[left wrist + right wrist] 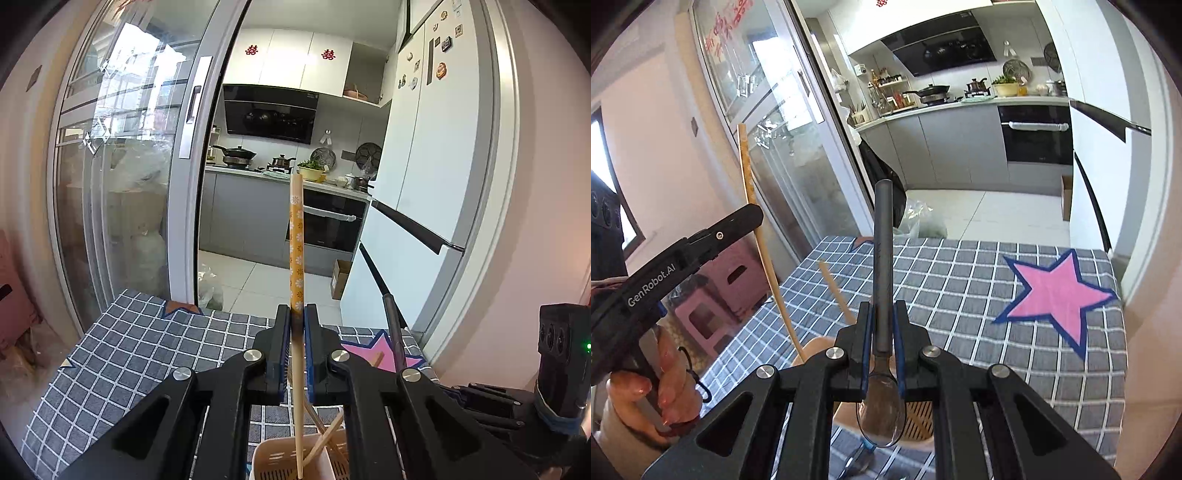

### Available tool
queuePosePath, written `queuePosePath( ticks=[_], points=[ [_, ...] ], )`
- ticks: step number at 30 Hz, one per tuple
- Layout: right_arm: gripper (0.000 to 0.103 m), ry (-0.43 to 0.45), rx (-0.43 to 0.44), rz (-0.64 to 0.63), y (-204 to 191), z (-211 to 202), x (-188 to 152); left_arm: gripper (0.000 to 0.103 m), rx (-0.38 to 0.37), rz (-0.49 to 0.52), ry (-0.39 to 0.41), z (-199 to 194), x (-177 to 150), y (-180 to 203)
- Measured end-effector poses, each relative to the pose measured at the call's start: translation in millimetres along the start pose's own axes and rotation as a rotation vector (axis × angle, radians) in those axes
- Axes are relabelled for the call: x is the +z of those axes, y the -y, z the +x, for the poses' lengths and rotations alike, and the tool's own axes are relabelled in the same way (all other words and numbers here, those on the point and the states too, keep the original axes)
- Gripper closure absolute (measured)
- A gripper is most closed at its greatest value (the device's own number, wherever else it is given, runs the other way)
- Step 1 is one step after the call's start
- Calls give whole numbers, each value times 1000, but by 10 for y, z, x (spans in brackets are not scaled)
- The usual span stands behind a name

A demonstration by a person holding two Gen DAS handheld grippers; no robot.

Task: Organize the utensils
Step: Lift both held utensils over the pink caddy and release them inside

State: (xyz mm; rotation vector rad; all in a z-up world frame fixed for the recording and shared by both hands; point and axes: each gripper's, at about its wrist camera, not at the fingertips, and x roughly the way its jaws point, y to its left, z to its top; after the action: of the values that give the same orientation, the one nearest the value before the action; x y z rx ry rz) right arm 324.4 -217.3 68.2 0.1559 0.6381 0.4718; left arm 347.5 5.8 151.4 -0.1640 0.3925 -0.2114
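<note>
My left gripper (296,312) is shut on a chopstick (296,240) with an orange flowered top. It stands upright with its thin end down in a cream utensil holder (271,459), where other chopsticks (327,435) lean. My right gripper (882,310) is shut on a spoon (882,229) with a dark grey handle pointing up and its bowl (881,417) hanging over the holder (916,424). In the right wrist view the left gripper (694,254) shows at the left, holding its chopstick (748,173). The spoon handle also shows in the left wrist view (392,325).
A grey checked cloth (960,280) with a pink star (1056,295) covers the table. A second chopstick (836,291) sticks up from the holder. A sliding glass door (122,166) and a kitchen lie beyond. Purple stools (713,306) stand left of the table.
</note>
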Motion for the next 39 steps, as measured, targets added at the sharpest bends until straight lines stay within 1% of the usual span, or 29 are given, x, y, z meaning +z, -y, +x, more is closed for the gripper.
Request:
queuePosePath(
  ticks=[4,7,9,12,17,26,28,30,31,35,39],
  points=[
    [91,53,-50,-89,-67,152,-80,65,16,-13,27,117,-188,-60],
    [92,83,-94,-157,-127,207,-208,65,27,11,40,146,-360,-45],
    [92,99,-118,-192,-157,244,-307,65,35,27,38,153,-472,-18],
    [92,98,-138,-216,-174,294,-405,65,43,48,21,156,-605,20],
    [92,69,-140,-218,-156,326,-515,65,64,78,-12,159,-755,59],
    [92,50,-113,-155,-63,184,-494,65,87,89,-57,146,-876,56],
    [86,43,-99,-122,-27,121,-491,65,93,86,-67,142,-895,48],
    [68,46,-90,-88,13,37,-501,65,108,90,-75,135,-912,60],
    [65,52,-91,-72,26,-19,-513,65,121,101,-74,129,-918,74],
    [63,68,-99,-48,58,-227,-565,65,136,120,-68,82,-903,104],
    [57,80,-106,-18,72,-463,-646,65,137,106,-48,-63,-837,100]
  ],
)
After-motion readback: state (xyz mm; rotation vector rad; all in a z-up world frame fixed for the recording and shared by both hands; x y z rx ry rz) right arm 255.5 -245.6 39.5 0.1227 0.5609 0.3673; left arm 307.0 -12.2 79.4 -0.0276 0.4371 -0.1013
